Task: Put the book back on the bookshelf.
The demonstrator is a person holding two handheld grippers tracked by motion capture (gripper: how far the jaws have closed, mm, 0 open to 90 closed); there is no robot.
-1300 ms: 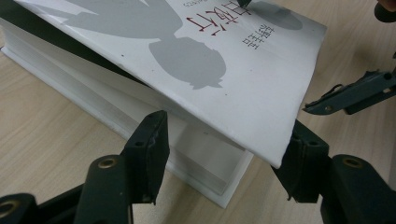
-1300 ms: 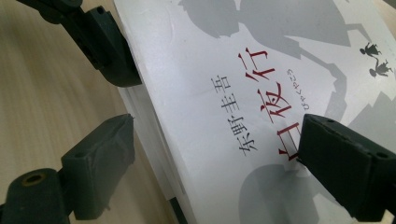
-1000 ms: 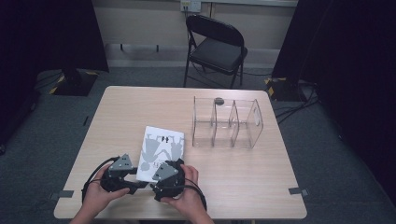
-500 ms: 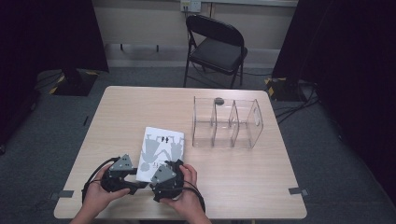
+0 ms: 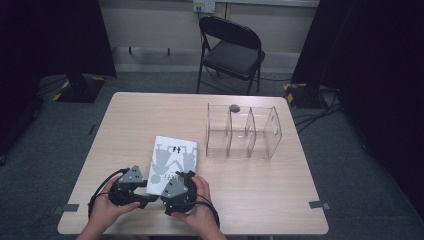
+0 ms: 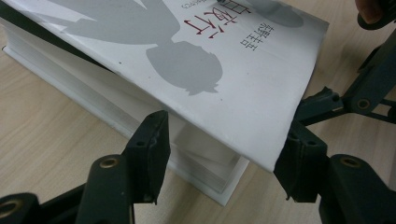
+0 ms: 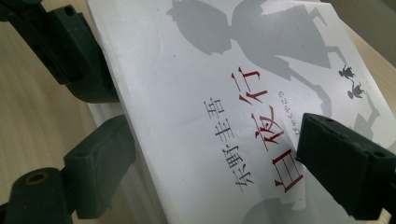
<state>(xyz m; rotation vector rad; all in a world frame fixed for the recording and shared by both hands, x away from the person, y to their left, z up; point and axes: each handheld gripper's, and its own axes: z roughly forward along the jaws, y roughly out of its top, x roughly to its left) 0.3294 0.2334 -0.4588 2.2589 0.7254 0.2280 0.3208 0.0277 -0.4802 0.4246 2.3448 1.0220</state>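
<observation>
A white book (image 5: 173,159) with grey figures on its cover lies at the table's near middle. Both grippers sit at its near end. My left gripper (image 5: 145,192) comes in from the left. Its jaws (image 6: 224,163) stand apart around the book's near corner (image 6: 219,186), one pad against the page edges. My right gripper (image 5: 176,179) reaches from the front. Its jaws have just been closing a little, and in the right gripper view (image 7: 219,163) they are still wide apart. The front cover (image 7: 210,93), lifted off the pages, runs between them, one jaw under its edge and one above.
A clear plastic organiser (image 5: 243,132) with three compartments stands on the table at the right rear, a small dark object (image 5: 234,107) just behind it. A folding chair (image 5: 232,50) stands beyond the table. Bare wood lies left and right of the book.
</observation>
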